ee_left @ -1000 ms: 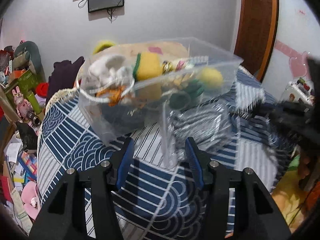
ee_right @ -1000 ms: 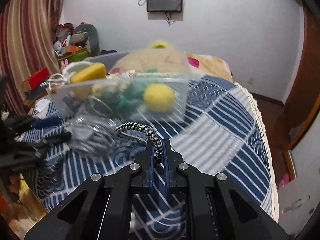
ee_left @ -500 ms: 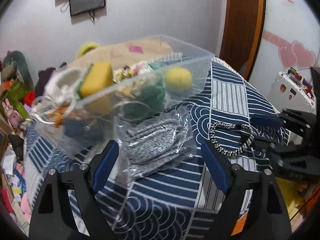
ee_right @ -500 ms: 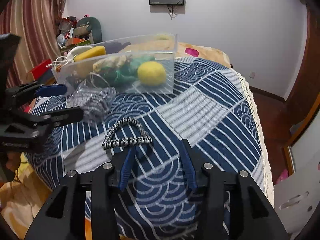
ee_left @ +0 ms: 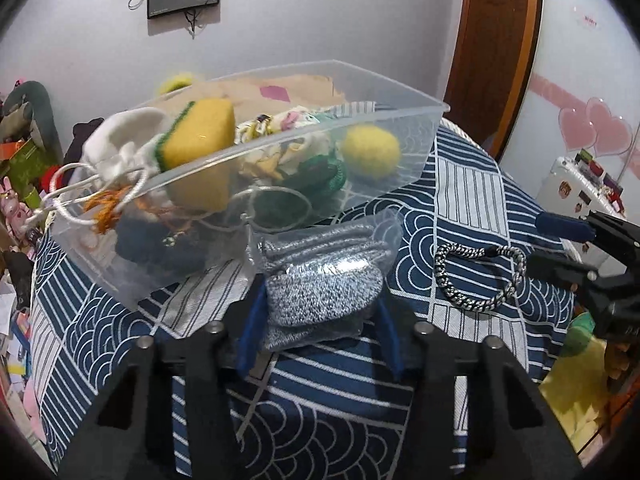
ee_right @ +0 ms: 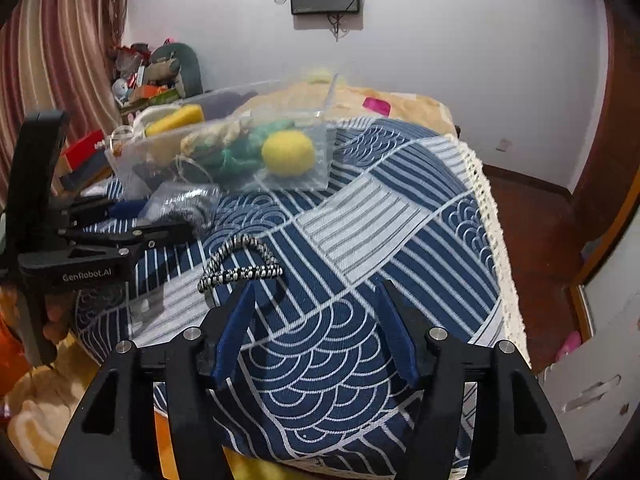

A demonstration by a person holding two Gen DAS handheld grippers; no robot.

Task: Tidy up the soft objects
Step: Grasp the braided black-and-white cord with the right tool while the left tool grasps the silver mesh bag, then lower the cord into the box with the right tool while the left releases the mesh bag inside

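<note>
A: Status?
B: Clear bin [ee_left: 416,152] holds most items. Left gripper [ee_left: 320,320] jaws closing around bagged grey cloth [ee_left: 320,284] beside bin. Right gripper [ee_right: 316,328] jaws spread, opening, empty.
A: Remaining?
B: Cloth, braided cord [ee_right: 240,264] near bin.

Before you is a tabletop [ee_left: 472,184] draped in a navy-and-white cloth [ee_right: 392,216] printed with wave arcs and stripe panels; its cream fringe hangs off the far right edge in your right wrist view. Three things lie directly on the cloth. A clear plastic bin [ee_left: 404,176] sits toward the back, packed with soft items. Just in front of it, touching its wall, you have a clear bag of grey knit fabric [ee_left: 320,276]. To the right of that bag, apart from it, a black-and-white braided cord loop [ee_left: 476,276] lies flat on a white striped panel.
</note>
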